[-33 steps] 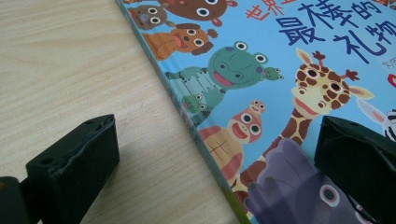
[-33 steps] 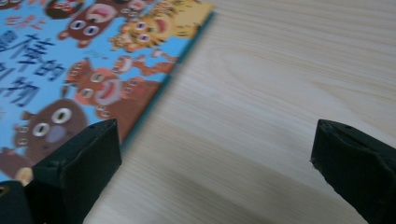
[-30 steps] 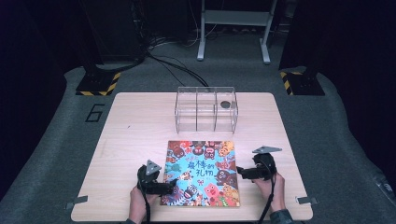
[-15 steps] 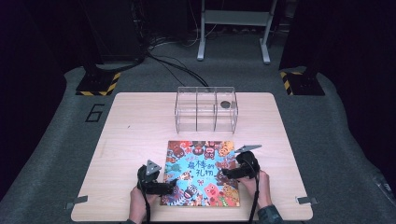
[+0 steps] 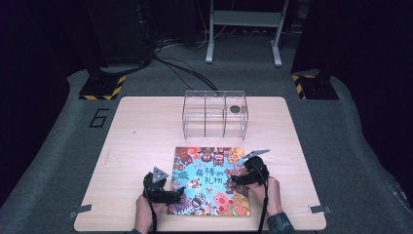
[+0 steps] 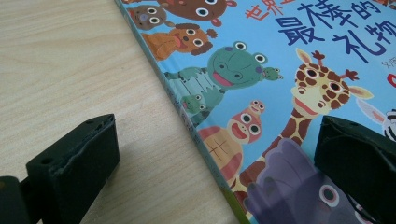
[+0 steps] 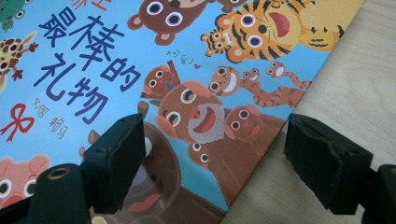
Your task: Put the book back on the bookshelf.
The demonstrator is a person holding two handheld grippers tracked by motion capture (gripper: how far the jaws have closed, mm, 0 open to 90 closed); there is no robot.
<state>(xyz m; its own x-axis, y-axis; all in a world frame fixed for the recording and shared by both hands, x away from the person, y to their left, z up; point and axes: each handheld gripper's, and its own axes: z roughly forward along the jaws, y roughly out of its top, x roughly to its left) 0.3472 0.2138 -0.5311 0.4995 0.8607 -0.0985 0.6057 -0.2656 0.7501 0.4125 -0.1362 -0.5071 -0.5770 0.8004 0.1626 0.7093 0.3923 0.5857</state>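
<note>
Where the right tool (image 7: 212, 154) straddles it, the book (image 7: 140, 70) reads "最棒的礼物"

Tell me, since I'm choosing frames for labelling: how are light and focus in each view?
High view: table evenly lit, surroundings dark, detail soft. Left gripper view: book cover sharp, no glare, near jaws blurred. Right gripper view: print crisp, jaw edges soft.
</note>
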